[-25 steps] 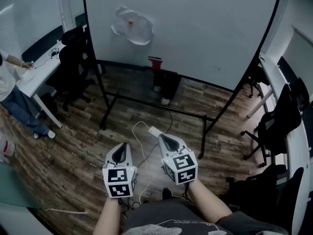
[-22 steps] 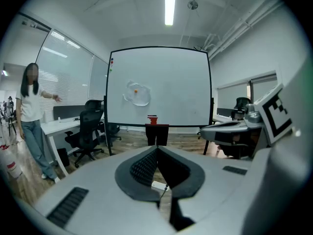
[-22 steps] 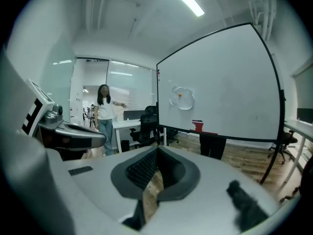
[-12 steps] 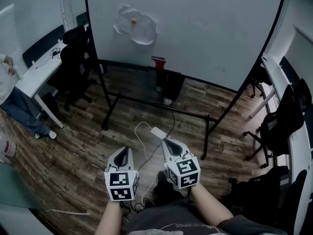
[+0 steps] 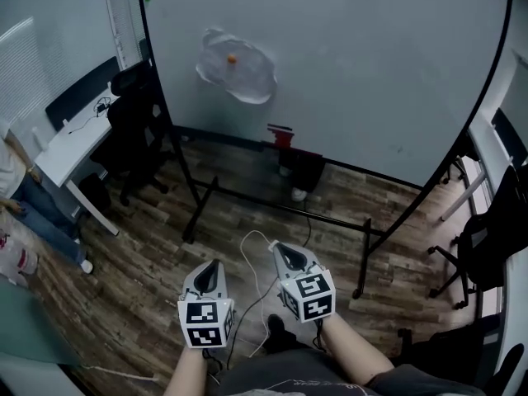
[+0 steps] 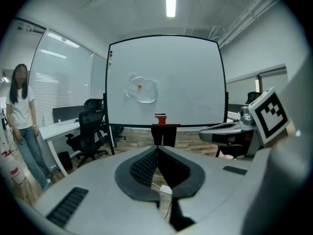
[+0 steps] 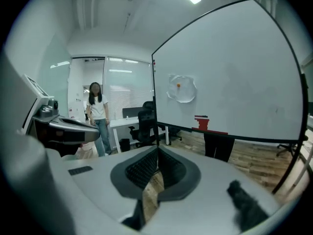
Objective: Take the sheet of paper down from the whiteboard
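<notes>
Nothing is coming down yet: the crumpled sheet of paper (image 5: pixel 235 66) is hanging on the upper left of the whiteboard (image 5: pixel 371 73), pinned under a small orange magnet (image 5: pixel 231 58). The person is standing well back, holding the left gripper (image 5: pixel 212 266) and right gripper (image 5: pixel 281 248) low, both with jaws pressed together and gripping nothing. The approach, grasp and pull are all waiting to be done.

The sheet of paper (image 5: pixel 245 77) is white, its magnet (image 5: pixel 231 58) orange, the floor (image 5: pixel 140 254) brown wood-grain.

crumpled sheet of paper (image 5: pixel 237 68), pinned on whiteboard (image 5: pixel 371 64)
</notes>
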Available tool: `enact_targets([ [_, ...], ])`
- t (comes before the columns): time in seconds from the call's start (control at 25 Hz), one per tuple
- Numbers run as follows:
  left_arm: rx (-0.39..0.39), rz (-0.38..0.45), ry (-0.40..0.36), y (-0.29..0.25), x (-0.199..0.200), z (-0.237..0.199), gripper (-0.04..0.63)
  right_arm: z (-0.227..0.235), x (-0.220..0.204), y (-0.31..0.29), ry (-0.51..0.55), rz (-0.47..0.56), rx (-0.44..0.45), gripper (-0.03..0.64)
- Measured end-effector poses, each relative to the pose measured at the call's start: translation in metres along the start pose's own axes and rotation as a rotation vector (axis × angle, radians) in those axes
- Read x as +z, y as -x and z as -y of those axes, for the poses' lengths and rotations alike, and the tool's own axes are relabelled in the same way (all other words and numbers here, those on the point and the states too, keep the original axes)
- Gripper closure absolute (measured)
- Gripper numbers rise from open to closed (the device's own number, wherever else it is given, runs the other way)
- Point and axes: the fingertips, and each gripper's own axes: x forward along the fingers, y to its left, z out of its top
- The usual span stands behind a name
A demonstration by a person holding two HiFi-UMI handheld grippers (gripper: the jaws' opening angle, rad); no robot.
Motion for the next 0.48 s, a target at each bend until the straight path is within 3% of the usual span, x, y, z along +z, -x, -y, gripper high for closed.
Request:
enact_targets([
  [0.48, 0.042, -0.018, 0.011, -0.102, 0.045, -0.016, 0.580, 0.077, 0.034, -0.085, 0.000, -0.011, 0.033, 0.594],
])
